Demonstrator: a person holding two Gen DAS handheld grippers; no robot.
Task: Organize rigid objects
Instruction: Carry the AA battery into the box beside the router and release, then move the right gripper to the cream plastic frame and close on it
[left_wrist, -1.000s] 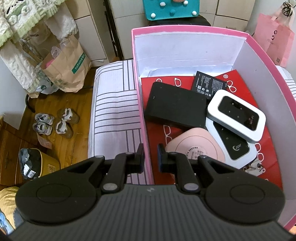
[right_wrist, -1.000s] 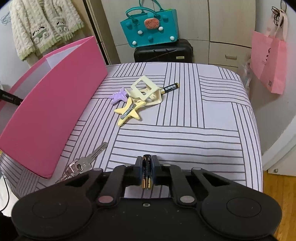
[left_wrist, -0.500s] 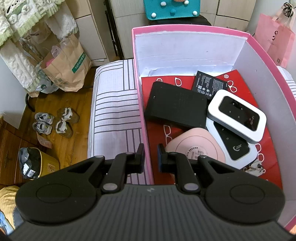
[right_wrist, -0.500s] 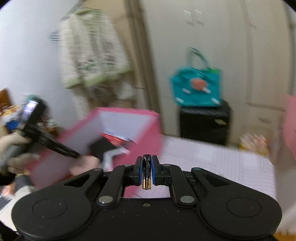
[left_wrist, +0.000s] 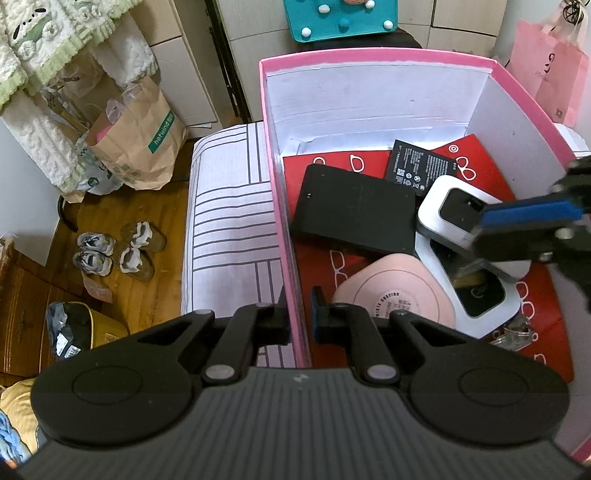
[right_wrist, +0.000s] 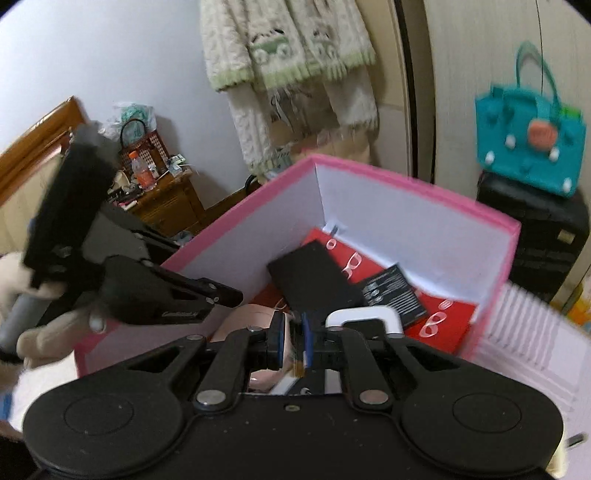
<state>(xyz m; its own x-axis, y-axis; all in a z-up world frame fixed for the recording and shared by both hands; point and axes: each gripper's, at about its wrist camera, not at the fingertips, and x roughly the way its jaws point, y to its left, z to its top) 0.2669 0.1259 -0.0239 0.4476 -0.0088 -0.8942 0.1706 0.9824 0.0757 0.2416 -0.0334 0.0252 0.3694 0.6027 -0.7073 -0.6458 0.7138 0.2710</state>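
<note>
Wood plank floor (left_wrist: 122, 221) at left of the left wrist view, pale cabinet doors (left_wrist: 177, 48) along the top. In the right wrist view: plain white wall (right_wrist: 110, 55) upper left, wooden nightstand (right_wrist: 166, 206) mid-left, tall cabinet panels (right_wrist: 461, 55) upper right. Even indoor light.

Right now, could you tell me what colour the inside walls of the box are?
White inside, pink outside; the box shows it best in the left wrist view.

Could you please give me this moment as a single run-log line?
left tongs: clamped on pink box wall | right tongs: over white device inside box | right grip: unclear
</note>
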